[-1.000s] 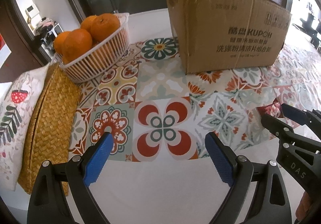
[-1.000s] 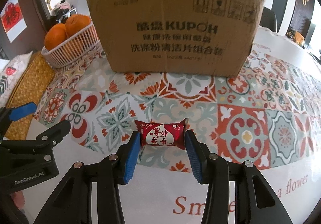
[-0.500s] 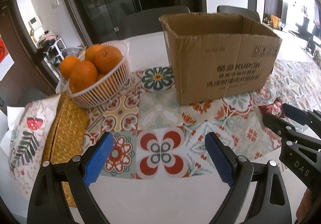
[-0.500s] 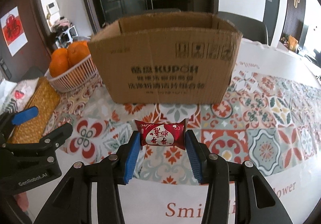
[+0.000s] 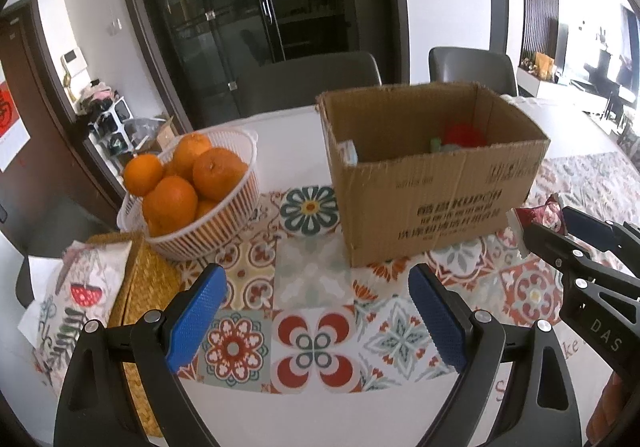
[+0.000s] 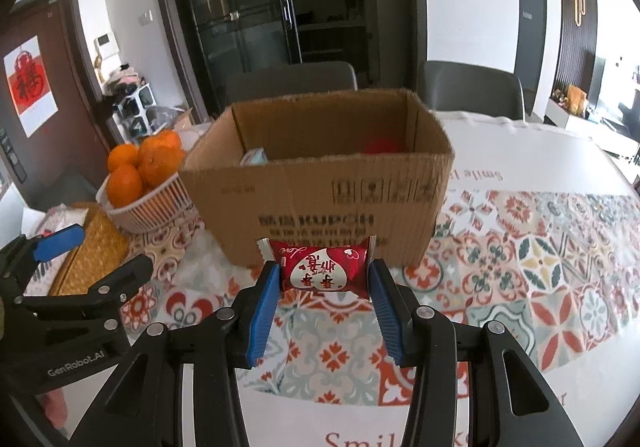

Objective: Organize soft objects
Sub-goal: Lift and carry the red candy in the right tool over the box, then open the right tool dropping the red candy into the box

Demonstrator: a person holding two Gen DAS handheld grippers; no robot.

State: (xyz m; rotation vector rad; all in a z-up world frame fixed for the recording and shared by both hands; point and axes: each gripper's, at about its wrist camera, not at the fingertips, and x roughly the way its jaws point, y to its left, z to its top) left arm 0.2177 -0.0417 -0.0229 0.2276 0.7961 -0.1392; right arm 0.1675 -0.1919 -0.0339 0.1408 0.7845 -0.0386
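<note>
The right gripper point(image 6: 323, 299), black with blue ribbed pads, is clamped on a red and white snack packet point(image 6: 322, 269) printed with a heart and Chinese characters, pinching it by its two short sides and holding it above the table in front of the near wall of the open brown cardboard box point(image 6: 320, 183). The left gripper point(image 5: 316, 313), of the same make, holds nothing, its jaws spread wide over the patterned cloth. In the left wrist view the packet point(image 5: 538, 213) shows at the far right, at the tip of the right gripper point(image 5: 560, 225), just right of the box point(image 5: 436, 183). The box has no flaps up; its top is open, and inside lie a red rounded thing point(image 5: 464, 135) toward the far right and a pale packet point(image 6: 254, 157) at the left wall, both too hidden to name. To the left of the box, apart from it, stands a white slatted plastic basket point(image 5: 208, 219) heaped with oranges point(image 5: 188, 175), and nearer left of that a flat woven straw mat point(image 5: 140, 287) with a printed cloth point(image 5: 76, 295) lying partly over it. The white tablecloth with coloured tile patterns point(image 5: 316, 335) covers the table. Two grey chairs point(image 6: 468, 87) stand at the far side of the table, before dark glass doors point(image 6: 260, 15) and white walls.
</note>
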